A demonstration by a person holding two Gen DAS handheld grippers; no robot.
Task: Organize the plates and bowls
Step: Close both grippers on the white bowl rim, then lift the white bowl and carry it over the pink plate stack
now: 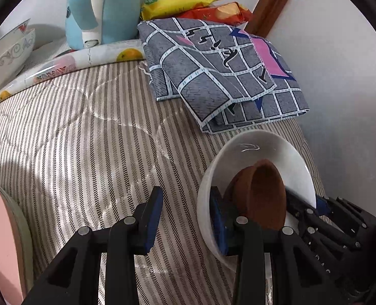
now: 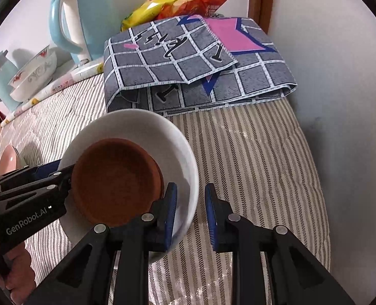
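A white bowl (image 1: pixel 284 157) (image 2: pixel 142 129) holds a brown clay saucer (image 1: pixel 264 193) (image 2: pixel 114 180). It is tilted above the striped table cover. My left gripper (image 1: pixel 185 218) is open, with its right finger (image 1: pixel 217 218) at the bowl's rim; it also shows in the right wrist view (image 2: pixel 53 175) at the bowl's left side. My right gripper (image 2: pixel 190 218) is open, with its left finger (image 2: pixel 171 216) inside the rim and the right finger outside. It also shows in the left wrist view (image 1: pixel 322 206) at the bowl's far rim.
A folded grey checked cloth (image 1: pixel 221 73) (image 2: pixel 195 66) lies behind the bowl, snack bags (image 1: pixel 188 0) beyond it. A blue kettle (image 1: pixel 101 7) (image 2: pixel 78 17) and patterned bowls (image 1: pixel 7 50) (image 2: pixel 33 73) stand at the back left. Pink plates (image 1: pixel 0 233) (image 2: pixel 7 160) sit at left. A wall runs along the right.
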